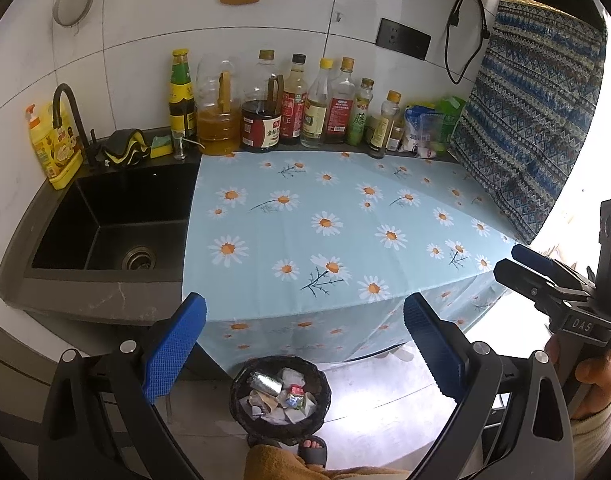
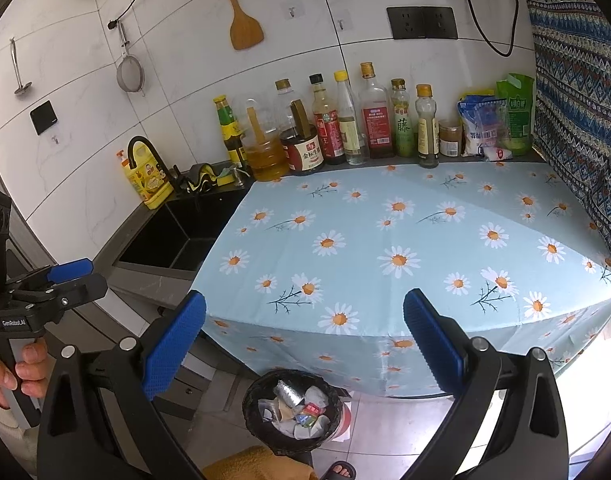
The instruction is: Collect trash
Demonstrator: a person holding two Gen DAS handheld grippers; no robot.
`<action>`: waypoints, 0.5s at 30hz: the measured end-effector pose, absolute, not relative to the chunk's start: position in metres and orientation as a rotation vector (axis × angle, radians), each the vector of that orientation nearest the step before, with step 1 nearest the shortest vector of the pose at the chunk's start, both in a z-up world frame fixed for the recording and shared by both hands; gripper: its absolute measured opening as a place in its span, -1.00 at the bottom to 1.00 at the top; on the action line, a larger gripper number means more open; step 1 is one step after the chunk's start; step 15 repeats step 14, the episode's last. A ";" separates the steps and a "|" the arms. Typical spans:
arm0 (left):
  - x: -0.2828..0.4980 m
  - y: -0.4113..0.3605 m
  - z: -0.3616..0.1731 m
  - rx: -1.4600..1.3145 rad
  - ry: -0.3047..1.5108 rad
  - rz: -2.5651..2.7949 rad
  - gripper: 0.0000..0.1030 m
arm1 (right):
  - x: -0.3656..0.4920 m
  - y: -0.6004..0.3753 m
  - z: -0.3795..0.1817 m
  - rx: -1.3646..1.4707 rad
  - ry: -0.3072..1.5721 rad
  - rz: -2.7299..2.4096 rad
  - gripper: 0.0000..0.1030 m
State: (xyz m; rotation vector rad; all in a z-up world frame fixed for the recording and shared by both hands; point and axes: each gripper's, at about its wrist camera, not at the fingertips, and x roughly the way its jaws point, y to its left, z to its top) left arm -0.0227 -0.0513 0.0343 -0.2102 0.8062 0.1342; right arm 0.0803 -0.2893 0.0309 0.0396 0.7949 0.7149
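Both grippers hang above the front edge of the counter with nothing in them: the left gripper (image 1: pixel 304 344) has its blue-padded fingers spread wide, and the right gripper (image 2: pixel 304 343) is spread just as wide. From where I stand, the biggest thing in front of them is the daisy-print tablecloth (image 2: pixel 405 240), pale blue, draped over the counter and down its front, and I can see no litter lying on it. To its left is the black sink (image 1: pixel 105 224), with a yellow dish-soap bottle (image 1: pixel 51 148) at its far corner. Along the tiled wall runs a row of sauce and oil bottles (image 2: pixel 337 128), and beside them a few food packets (image 2: pixel 493 124); those look like pantry goods, not rubbish. Down on the floor, tight against the hanging cloth, stands the black trash bin (image 1: pixel 241 412), and the trash (image 1: pixel 281 396) is already inside it: crumpled white paper, a crushed silvery foil wrapper, small coloured packets. I'd judge all of it very light, soft and crushable, the foil a bit slick, so any further piece would want a pinch across a raised fold rather than a flat face. The collecting looks close to finished, if not done.
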 end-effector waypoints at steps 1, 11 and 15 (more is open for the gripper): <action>-0.023 -0.051 0.034 -0.210 0.806 0.135 0.87 | 0.081 -0.289 0.031 0.040 0.797 0.716 0.90; -0.024 -0.052 0.034 -0.209 0.802 0.131 0.87 | 0.082 -0.289 0.030 0.032 0.795 0.717 0.90; -0.025 -0.052 0.034 -0.211 0.802 0.137 0.87 | 0.082 -0.288 0.029 0.033 0.797 0.719 0.90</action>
